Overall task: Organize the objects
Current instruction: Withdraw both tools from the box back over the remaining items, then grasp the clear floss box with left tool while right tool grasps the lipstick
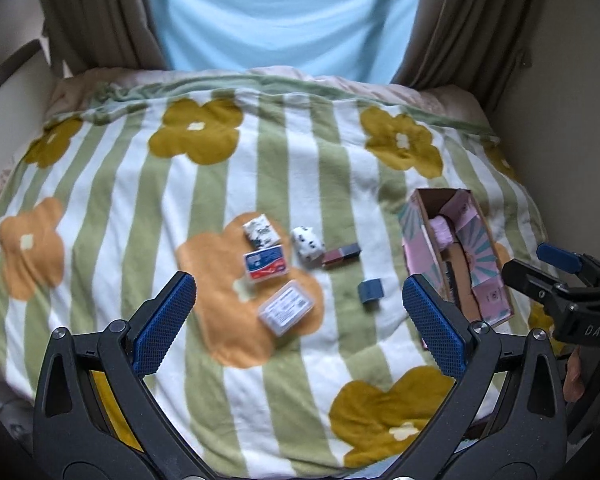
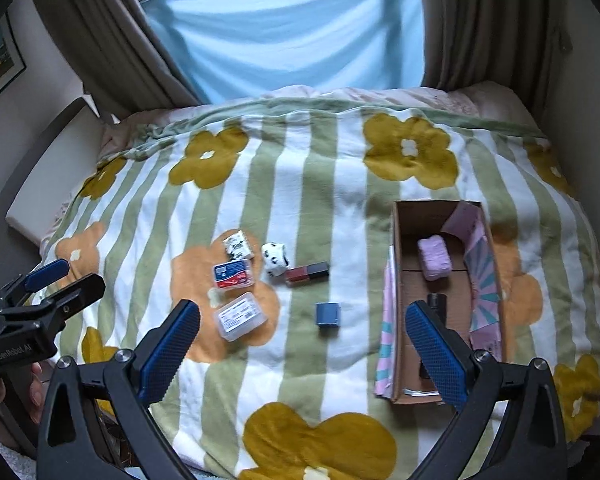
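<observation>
Between the right gripper's spread jaws, blue cube

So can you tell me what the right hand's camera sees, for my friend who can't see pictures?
The open right gripper hovers over a striped, flowered blanket scattered with small things: a little blue cube, a clear plastic case and a red-and-blue packet. To the right lies an open cardboard box holding a fluffy lilac bundle.

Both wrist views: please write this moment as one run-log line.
left tool: open, empty | right tool: open, empty | open cardboard box: holds lilac fuzzy block | small blue cube: on blanket
</observation>
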